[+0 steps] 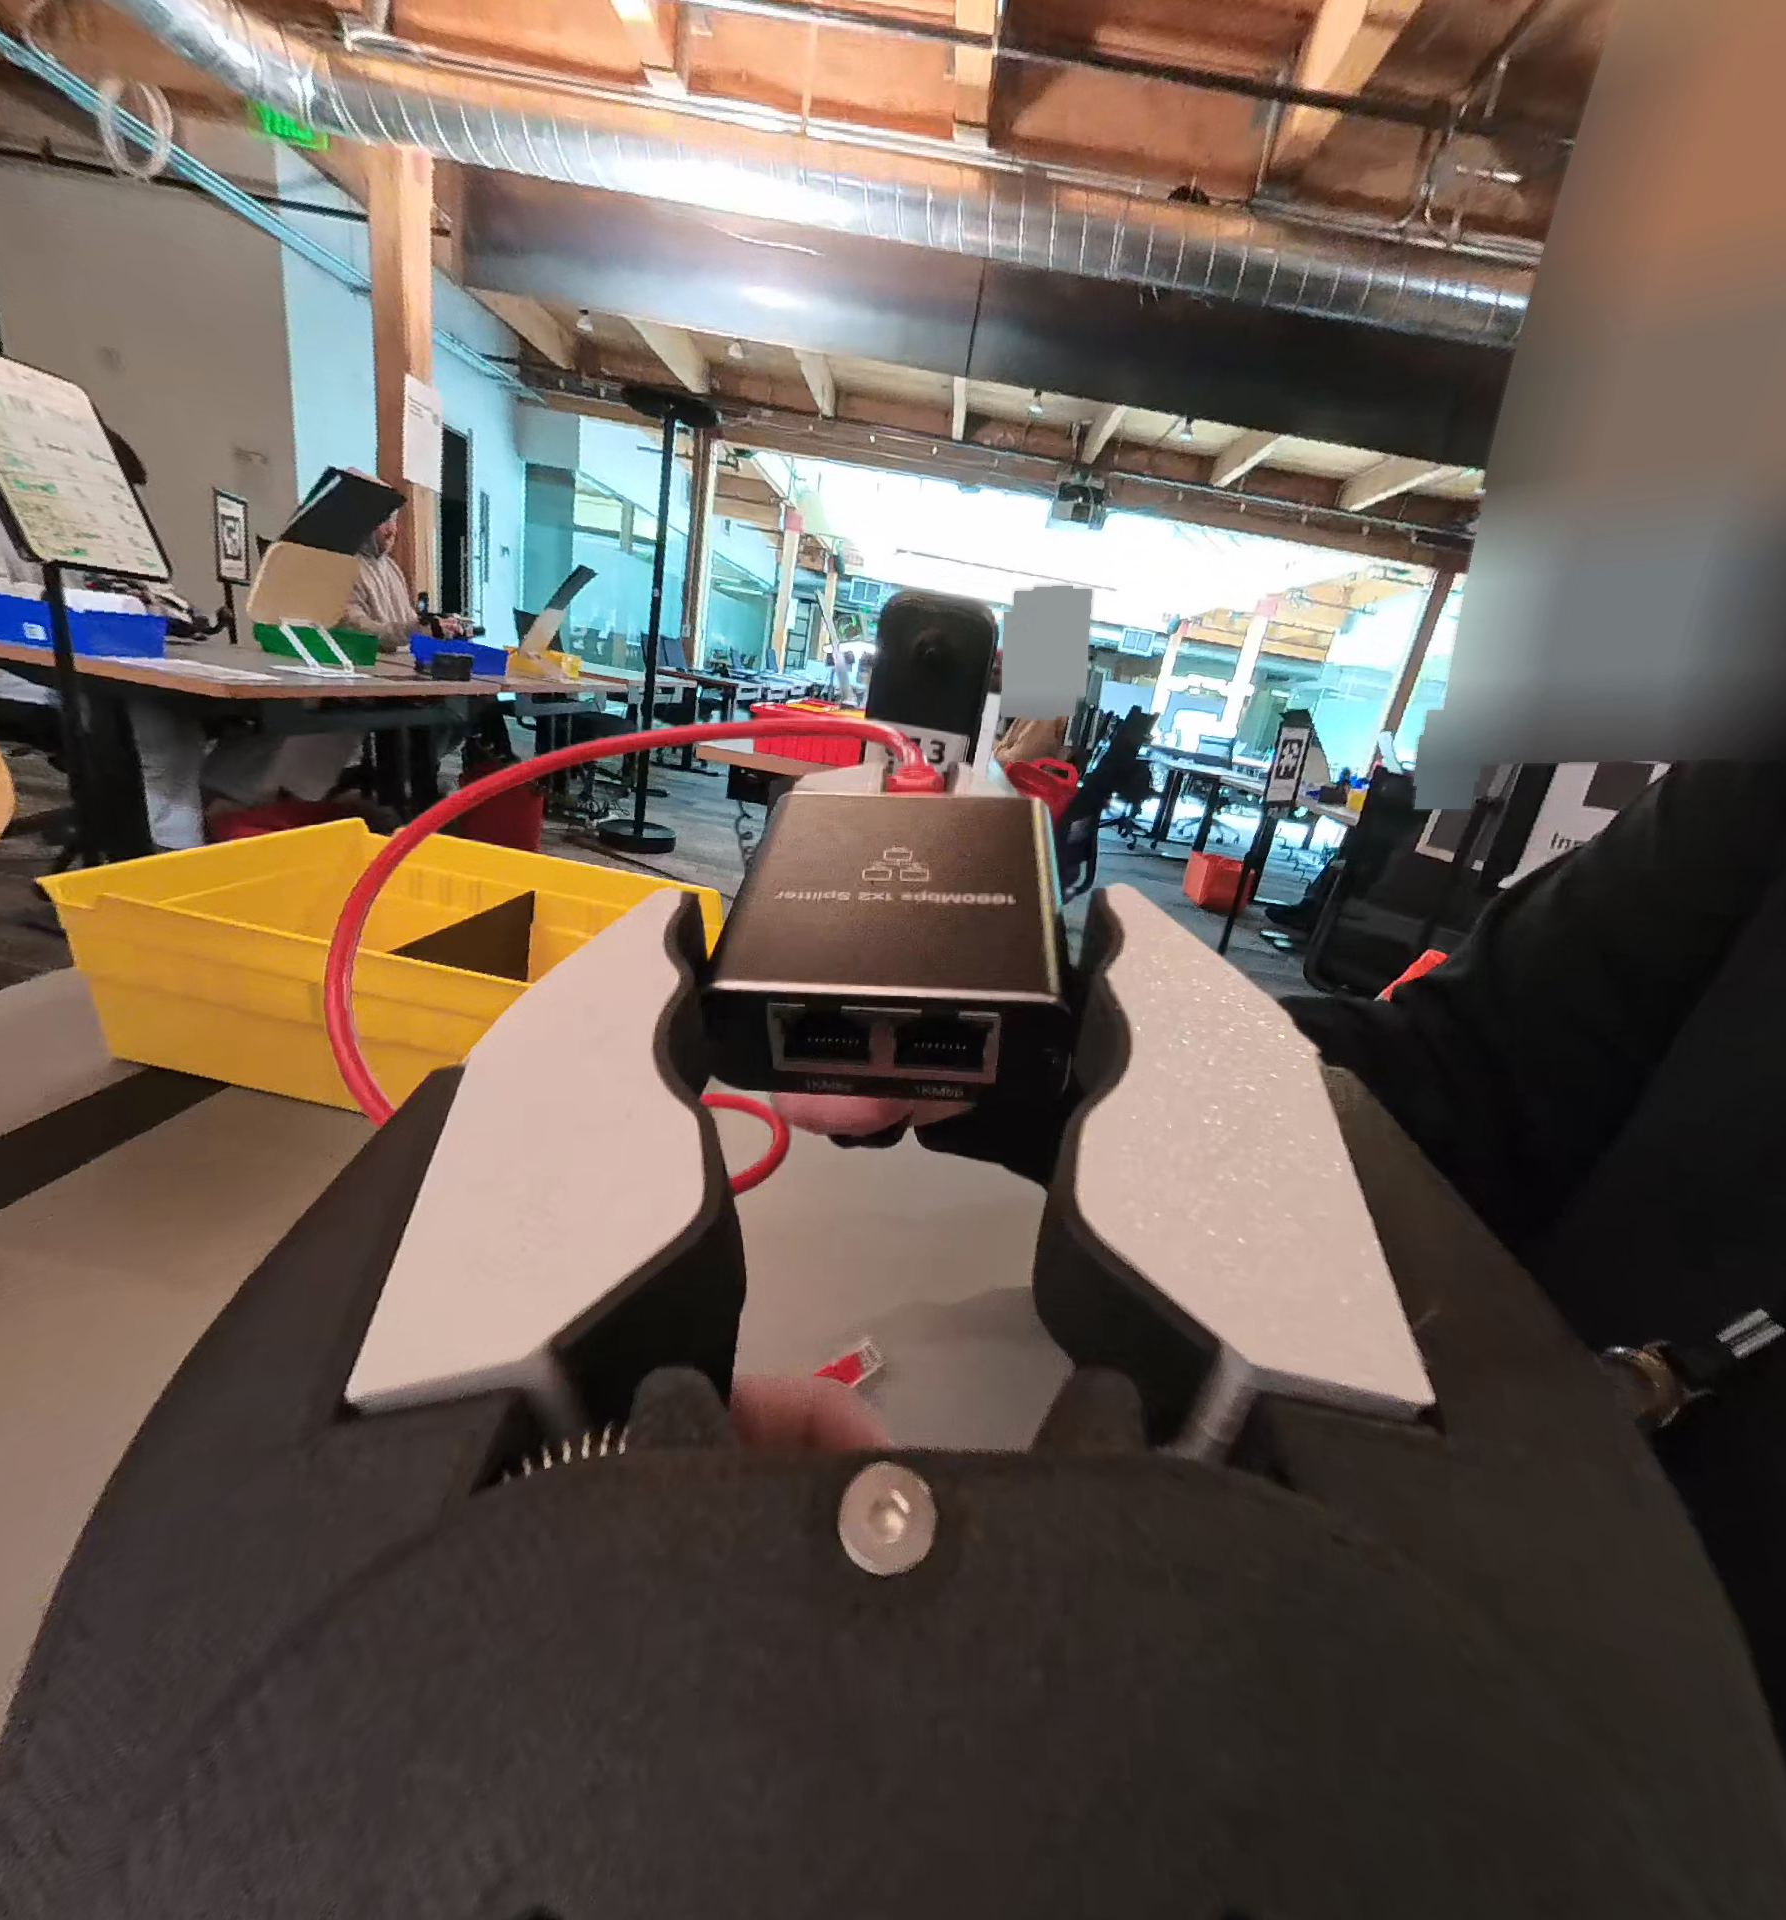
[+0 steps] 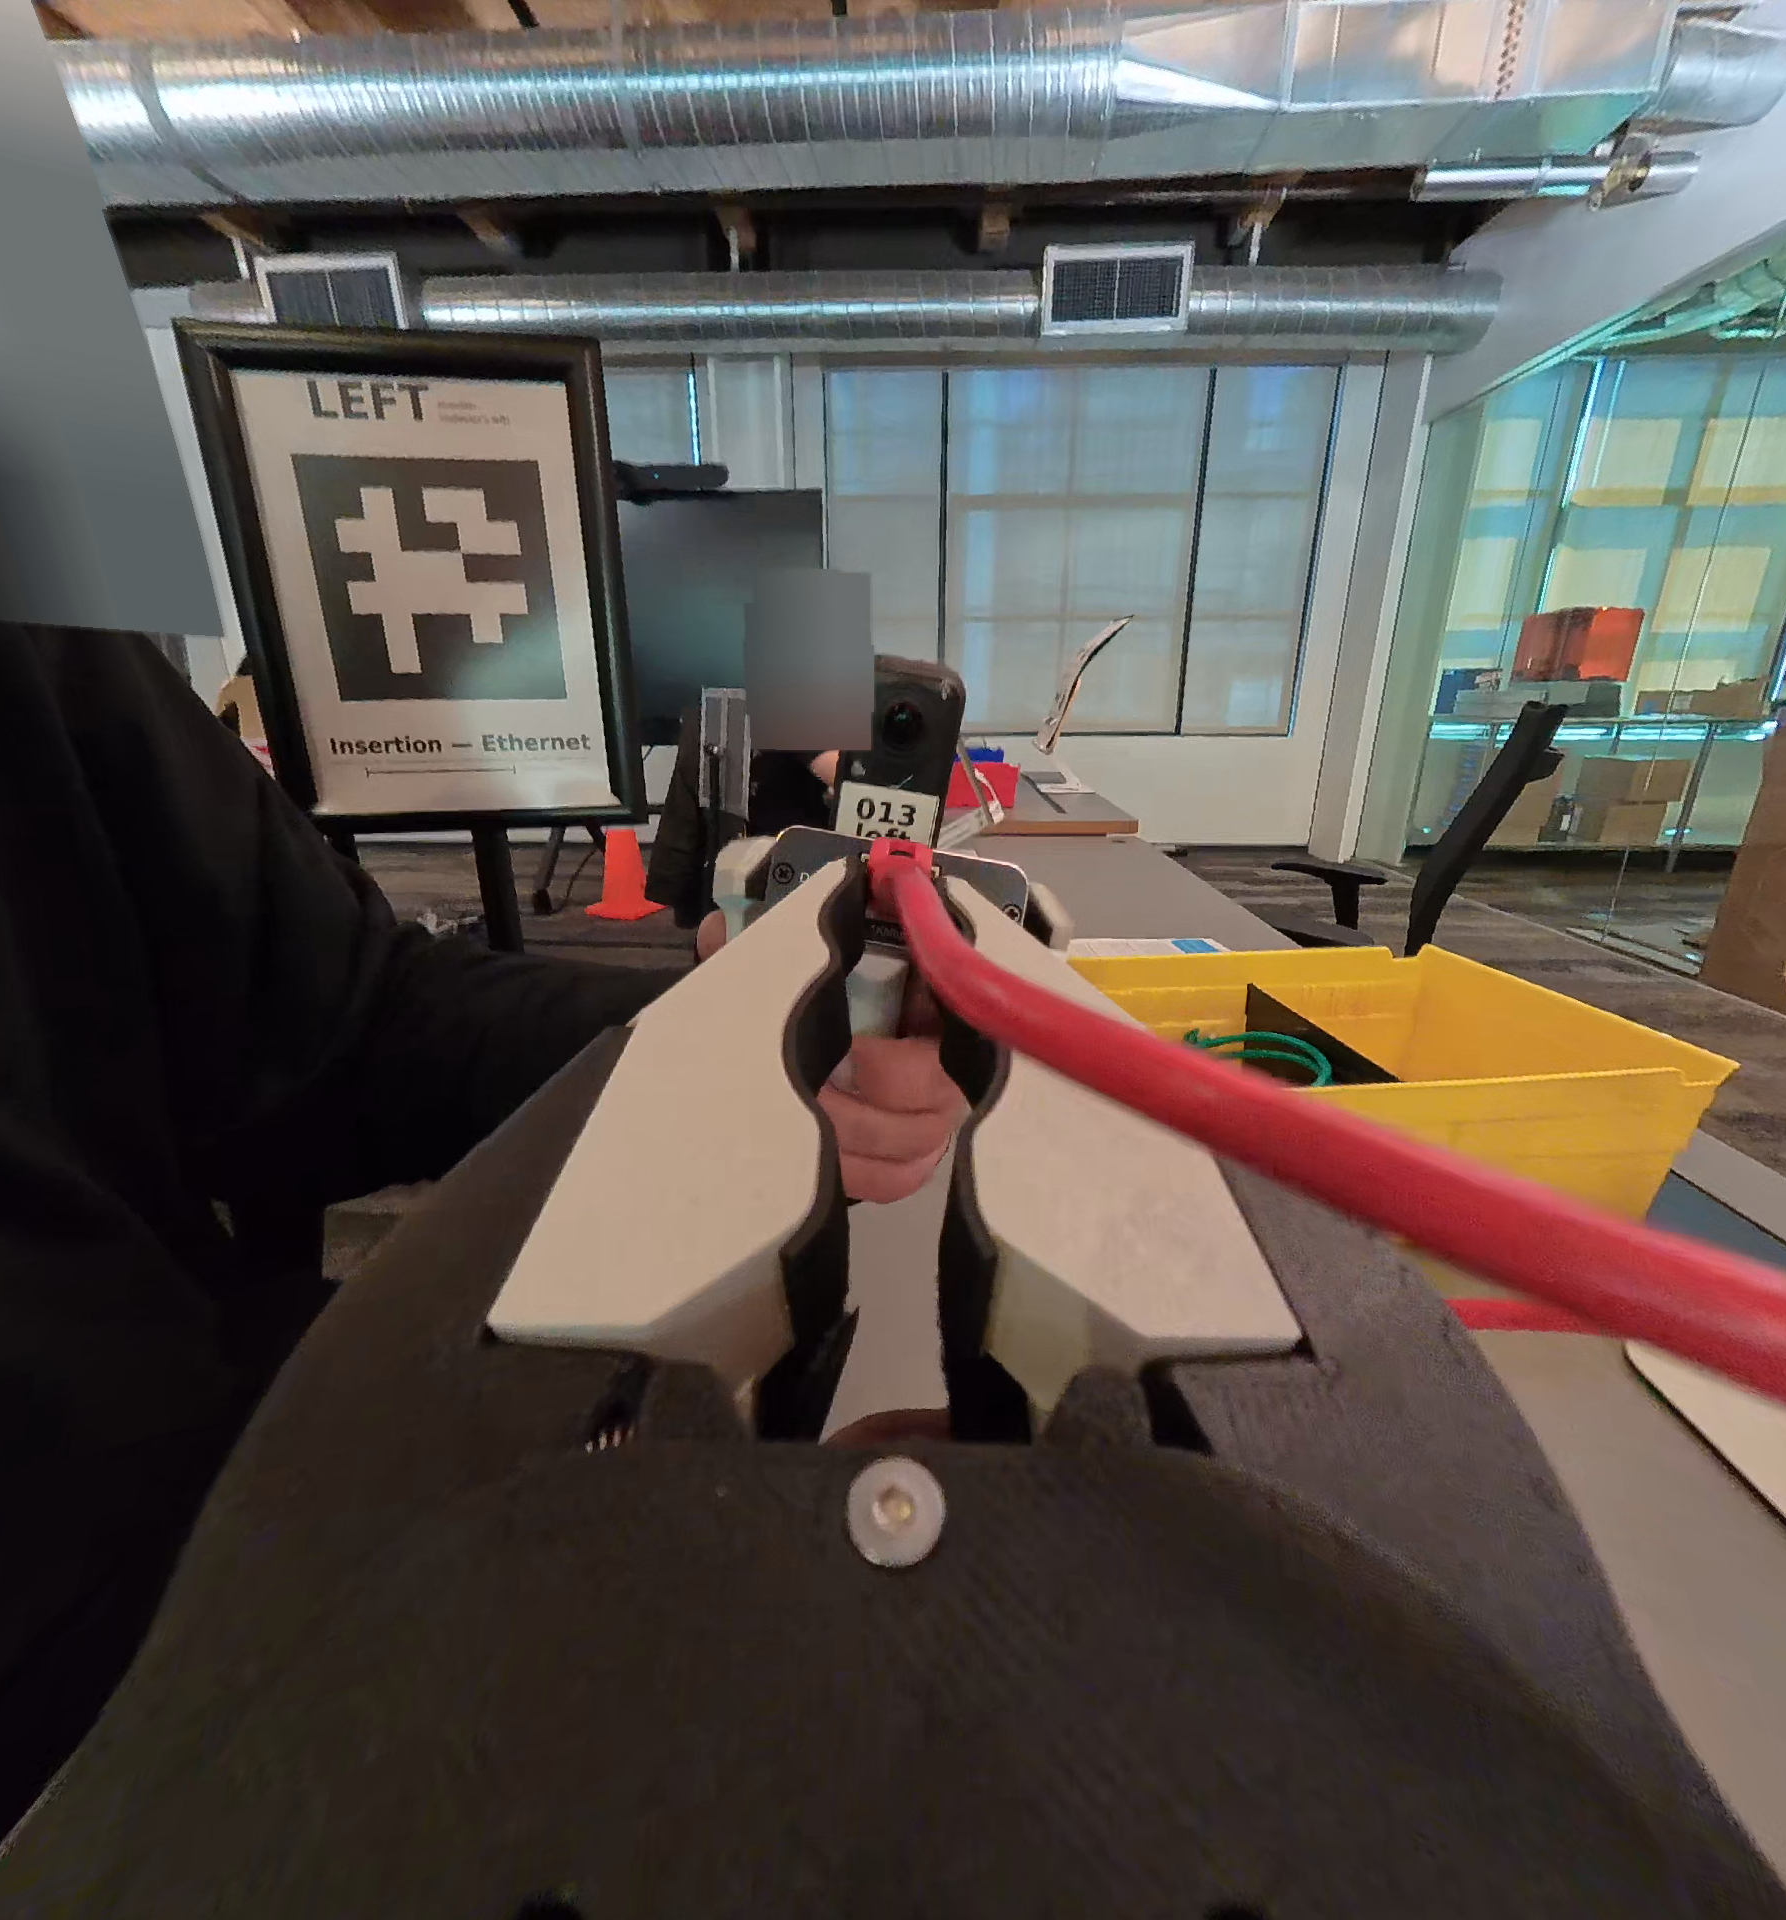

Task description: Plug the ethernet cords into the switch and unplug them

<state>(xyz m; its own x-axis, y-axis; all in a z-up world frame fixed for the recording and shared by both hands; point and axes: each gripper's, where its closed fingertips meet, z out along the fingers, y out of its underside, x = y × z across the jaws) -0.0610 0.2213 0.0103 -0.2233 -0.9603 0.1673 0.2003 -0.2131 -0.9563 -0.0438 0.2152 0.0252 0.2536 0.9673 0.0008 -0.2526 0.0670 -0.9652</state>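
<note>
My left gripper (image 1: 894, 935) is shut on a black switch box (image 1: 884, 894) and holds it above the grey table (image 1: 120, 1299). Two empty ports (image 1: 884, 1039) face the left wrist camera. A red ethernet cord (image 1: 349, 935) is plugged into the far side and loops down to the left. My right gripper (image 2: 899, 899) is shut on that red cord (image 2: 1284, 1132) just behind its plug (image 2: 894, 857), at the switch's face (image 2: 795, 873). A loose red plug (image 1: 853, 1361) lies on the table under the left gripper.
A yellow bin (image 1: 245, 987) with a black divider stands on the table; in the right wrist view the bin (image 2: 1543, 1049) holds a green cord (image 2: 1263, 1049). A framed sign on an easel (image 2: 421, 582) stands behind. A black sleeve (image 1: 1595, 987) fills the right side. Only a small space, under 4 cm, lies between the two pairs of fingers.
</note>
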